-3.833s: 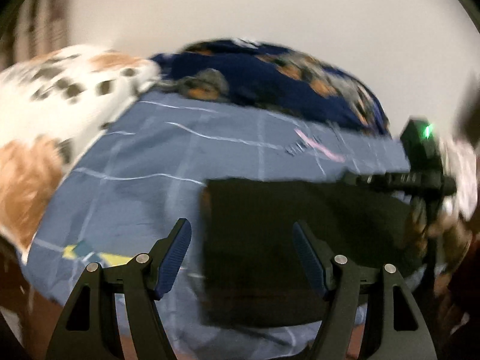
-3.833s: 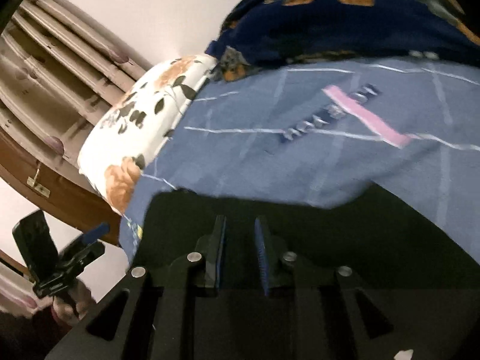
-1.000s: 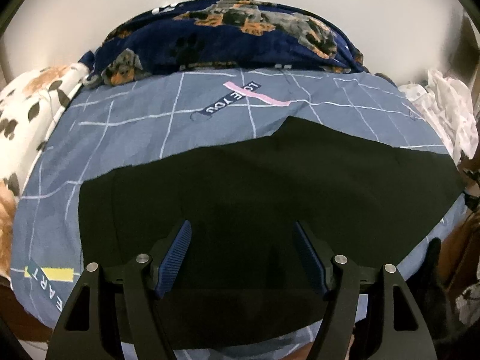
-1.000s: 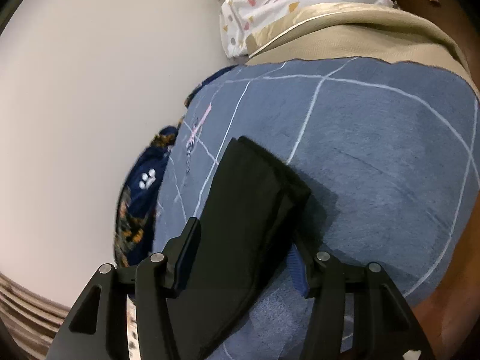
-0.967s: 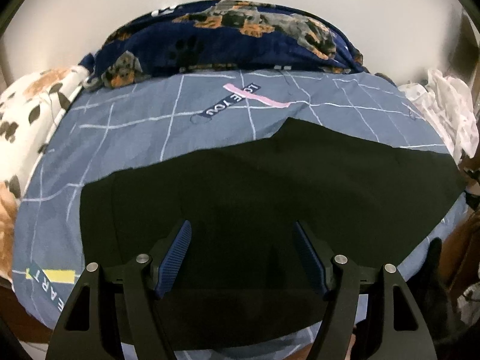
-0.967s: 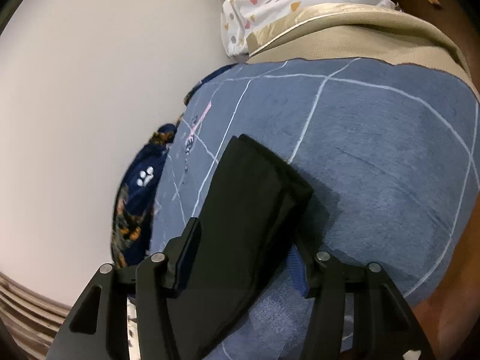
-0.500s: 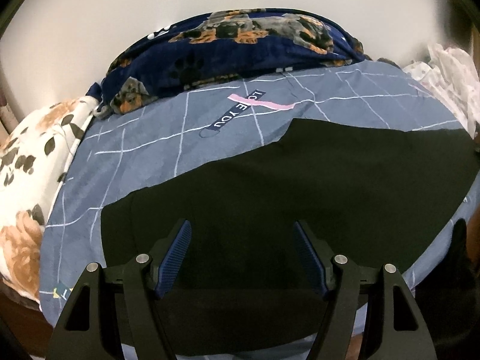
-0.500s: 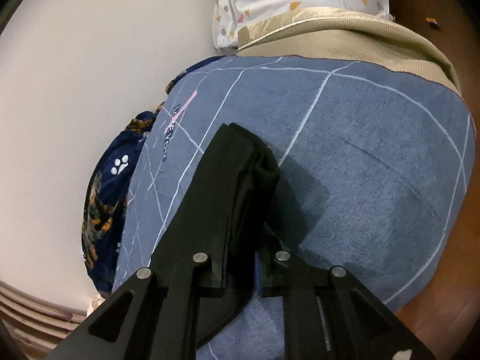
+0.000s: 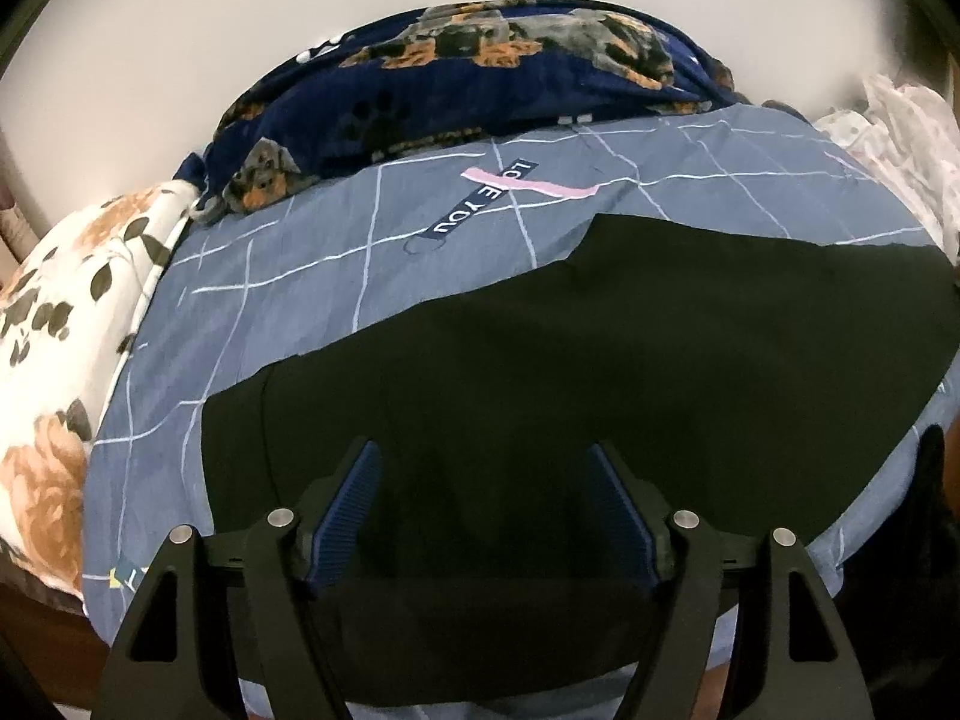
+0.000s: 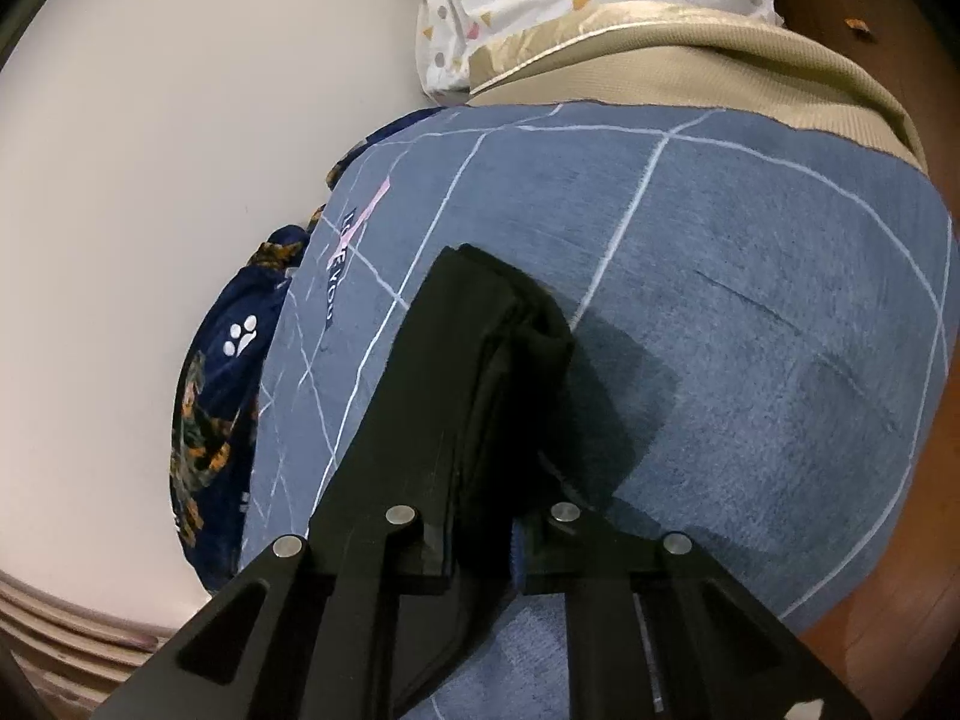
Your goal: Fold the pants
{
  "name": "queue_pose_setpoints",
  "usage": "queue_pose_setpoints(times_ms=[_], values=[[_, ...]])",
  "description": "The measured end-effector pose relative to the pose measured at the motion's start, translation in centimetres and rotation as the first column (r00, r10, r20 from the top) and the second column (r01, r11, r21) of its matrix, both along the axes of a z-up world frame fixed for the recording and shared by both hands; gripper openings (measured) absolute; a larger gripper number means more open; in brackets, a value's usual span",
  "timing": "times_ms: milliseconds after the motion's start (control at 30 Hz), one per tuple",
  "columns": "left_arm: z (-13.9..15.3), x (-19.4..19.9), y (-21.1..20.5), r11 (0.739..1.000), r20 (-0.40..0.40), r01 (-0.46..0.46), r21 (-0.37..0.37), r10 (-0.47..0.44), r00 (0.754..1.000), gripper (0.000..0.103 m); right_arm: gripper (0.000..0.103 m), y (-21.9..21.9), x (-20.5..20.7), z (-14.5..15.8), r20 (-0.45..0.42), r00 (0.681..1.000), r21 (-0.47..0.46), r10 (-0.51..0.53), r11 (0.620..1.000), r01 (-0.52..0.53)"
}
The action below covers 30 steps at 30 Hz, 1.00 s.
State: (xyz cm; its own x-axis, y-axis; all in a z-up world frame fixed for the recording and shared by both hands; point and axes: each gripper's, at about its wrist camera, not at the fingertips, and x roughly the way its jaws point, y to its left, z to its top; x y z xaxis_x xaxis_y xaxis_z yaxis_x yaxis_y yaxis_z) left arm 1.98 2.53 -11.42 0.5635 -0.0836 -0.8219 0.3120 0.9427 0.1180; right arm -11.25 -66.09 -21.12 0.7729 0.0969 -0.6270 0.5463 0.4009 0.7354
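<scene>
Blue grid-patterned bedsheet [image 9: 420, 276] covers the bed under everything. Left gripper [image 9: 480, 510] hovers with its jaws spread wide above the black pants [image 9: 600, 372], which lie flat across the near sheet. Right gripper [image 10: 480, 540] is clamped on the pants' folded end [image 10: 480, 324]. Dog-print blanket [image 9: 480, 78] lies far.

Each matte black hand-held gripper [image 9: 483, 516] [image 10: 480, 534] has angular cut-out arms, silver round screws and ribbed blue finger pads [image 9: 345, 519].
</scene>
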Motion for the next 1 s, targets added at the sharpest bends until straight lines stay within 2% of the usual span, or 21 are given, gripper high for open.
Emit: queue_pose_setpoints(times_ms=[267,500,667,867,1000], values=[[0.2,0.0,0.3,1.000,-0.004,-0.007,-0.002,0.007,1.000,0.072,0.013,2.6,1.3,3.5,0.060,0.996,-0.072,0.073,0.995,-0.068],[-0.1,0.2,0.6,1.000,-0.030,-0.022,-0.020,0.022,0.999,0.073,0.013,9.1,4.4,7.1,0.080,0.966,-0.173,0.247,0.958,-0.231],[-0.2,0.1,0.7,0.999,-0.039,-0.028,-0.018,0.027,0.999,0.073,0.013,15.0,6.4,6.6,0.043,0.927,-0.188,0.374,0.914,-0.360],[-0.5,0.2,1.3,0.999,-0.054,-0.045,-0.030,0.043,0.998,0.077,0.013,19.8,7.1,5.2,0.010,0.892,-0.169,0.452,0.880,-0.444],[-0.7,0.2,1.6,0.998,-0.064,-0.051,-0.044,0.048,0.997,0.077,0.013,23.0,7.3,5.1,-0.030,0.856,-0.200,0.516,0.836,-0.511]])
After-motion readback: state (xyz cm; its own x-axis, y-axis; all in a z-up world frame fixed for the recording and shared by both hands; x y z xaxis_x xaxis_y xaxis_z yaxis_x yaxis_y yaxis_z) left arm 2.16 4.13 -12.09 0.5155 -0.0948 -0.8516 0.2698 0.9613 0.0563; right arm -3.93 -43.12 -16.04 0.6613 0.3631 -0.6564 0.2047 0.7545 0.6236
